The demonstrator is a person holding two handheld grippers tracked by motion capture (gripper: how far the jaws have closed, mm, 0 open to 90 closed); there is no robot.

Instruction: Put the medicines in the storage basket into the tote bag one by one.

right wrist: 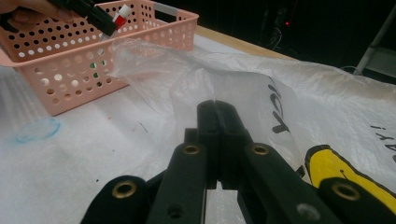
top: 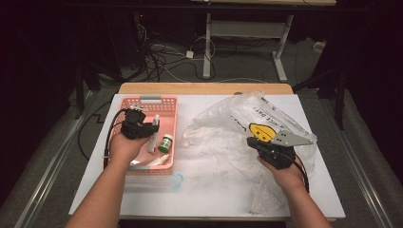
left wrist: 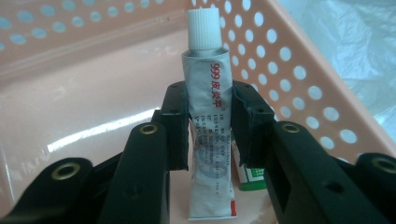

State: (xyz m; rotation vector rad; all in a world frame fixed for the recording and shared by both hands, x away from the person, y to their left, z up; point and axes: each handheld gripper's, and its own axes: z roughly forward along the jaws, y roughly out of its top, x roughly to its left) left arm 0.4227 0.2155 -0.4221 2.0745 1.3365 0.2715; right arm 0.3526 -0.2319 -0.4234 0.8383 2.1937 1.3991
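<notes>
A white ointment tube (left wrist: 208,126) with a ribbed white cap and red lettering stands between the jaws of my left gripper (left wrist: 208,122), which is shut on it inside the pink perforated basket (top: 167,109). From above, the tube (top: 153,135) hangs at the left gripper (top: 151,128) over the basket. A small green-capped bottle (top: 166,143) lies in the basket beside it. My right gripper (right wrist: 215,109) is shut on a fold of the clear plastic bag (right wrist: 187,79), which has a yellow smiley print (top: 262,130). The right gripper (top: 251,141) sits at the bag's middle.
The white table (top: 214,190) ends at a wooden strip at the far side. A faint blue ring mark (right wrist: 38,129) lies on the table just in front of the basket. Cables and desk legs stand on the floor beyond.
</notes>
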